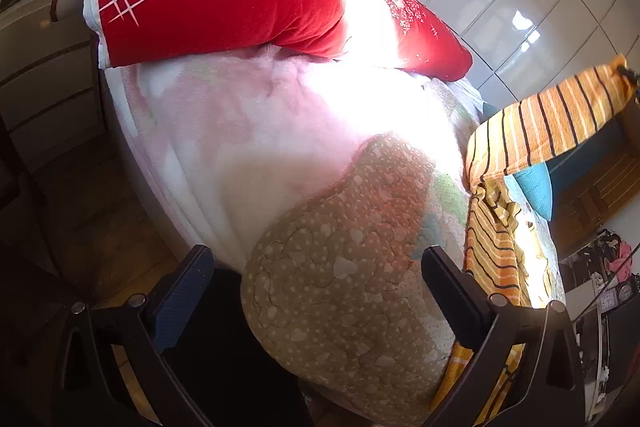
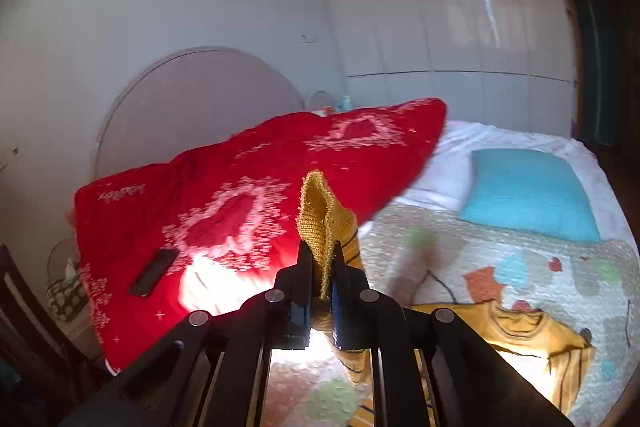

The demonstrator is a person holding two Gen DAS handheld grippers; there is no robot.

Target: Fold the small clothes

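Note:
An orange knit garment with dark stripes [image 1: 552,123] lies on the bed at the right of the left wrist view, one sleeve lifted up toward the right edge. My right gripper [image 2: 321,259] is shut on the orange cuff [image 2: 318,215] of that garment and holds it above the bed; the rest of the garment [image 2: 532,339] lies below on the quilt. My left gripper [image 1: 316,259] is open and empty, low over the bed's near corner, to the left of the garment.
A red blanket [image 2: 248,203] covers the head of the bed, with a dark remote [image 2: 154,271] on it. A teal cushion [image 2: 528,195] lies on the patterned quilt [image 2: 520,267]. A beige quilt corner [image 1: 340,287] hangs near my left gripper. White wardrobes stand behind.

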